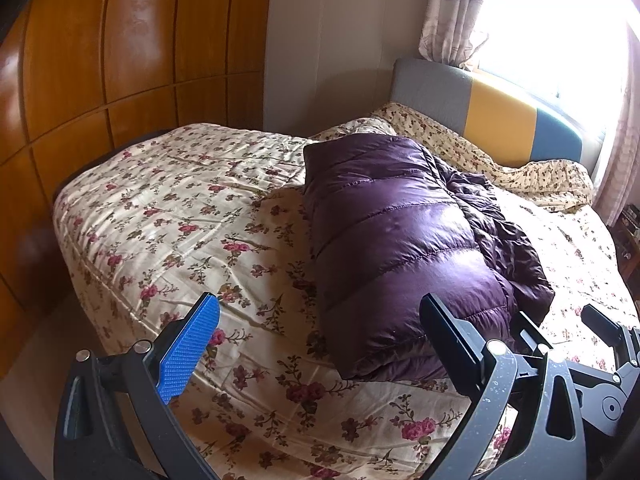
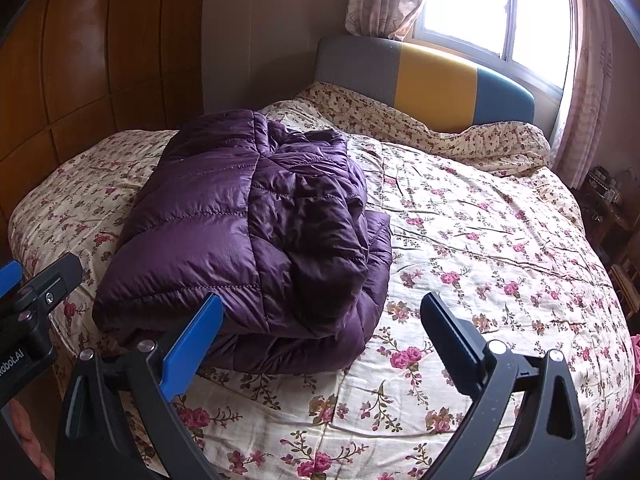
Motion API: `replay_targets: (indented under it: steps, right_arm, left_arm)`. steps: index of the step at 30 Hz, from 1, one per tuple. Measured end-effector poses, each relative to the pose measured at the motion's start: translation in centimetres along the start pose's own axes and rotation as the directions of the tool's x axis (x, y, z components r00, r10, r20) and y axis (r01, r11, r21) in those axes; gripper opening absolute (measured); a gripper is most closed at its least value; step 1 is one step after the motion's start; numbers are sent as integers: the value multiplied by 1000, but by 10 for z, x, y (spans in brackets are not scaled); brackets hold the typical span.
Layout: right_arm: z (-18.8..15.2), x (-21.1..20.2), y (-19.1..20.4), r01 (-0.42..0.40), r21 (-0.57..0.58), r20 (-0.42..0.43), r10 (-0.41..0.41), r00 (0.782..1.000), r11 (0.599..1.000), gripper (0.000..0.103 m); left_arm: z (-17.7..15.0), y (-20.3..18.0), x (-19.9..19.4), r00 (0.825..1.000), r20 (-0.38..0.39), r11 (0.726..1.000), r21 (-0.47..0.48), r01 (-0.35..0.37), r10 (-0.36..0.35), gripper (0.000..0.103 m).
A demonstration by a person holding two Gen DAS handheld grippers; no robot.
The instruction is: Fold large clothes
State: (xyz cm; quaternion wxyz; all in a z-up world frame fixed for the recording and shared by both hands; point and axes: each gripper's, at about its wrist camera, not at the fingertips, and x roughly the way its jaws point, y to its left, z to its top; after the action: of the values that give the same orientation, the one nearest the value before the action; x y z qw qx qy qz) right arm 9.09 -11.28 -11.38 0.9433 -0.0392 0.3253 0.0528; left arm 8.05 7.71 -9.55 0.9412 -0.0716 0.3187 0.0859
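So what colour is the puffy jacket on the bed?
The puffy jacket is shiny dark purple, quilted with stitched lines. The right wrist view shows it best.

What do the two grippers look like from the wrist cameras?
Both are the same build: black curved arms with round silver pivot pins, ending in flat fingers. On the left gripper one finger carries a blue dimpled pad; the other looks dark. The right gripper also shows one blue pad. White lettering shows on the left gripper's body.

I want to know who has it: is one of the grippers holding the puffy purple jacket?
No. The puffy purple quilted jacket lies folded on the flowery bedspread, and the right gripper is open with nothing between its fingers.
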Motion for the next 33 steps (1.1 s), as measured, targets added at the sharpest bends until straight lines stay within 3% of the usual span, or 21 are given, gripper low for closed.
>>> replay_targets:
  steps: [33]
  right_arm:
    - [-4, 7, 0, 8, -2, -13, -8, 1000, 1000, 100]
  left_arm:
    - [-4, -3, 2, 1000, -22, 1000, 10, -1, 1, 99]
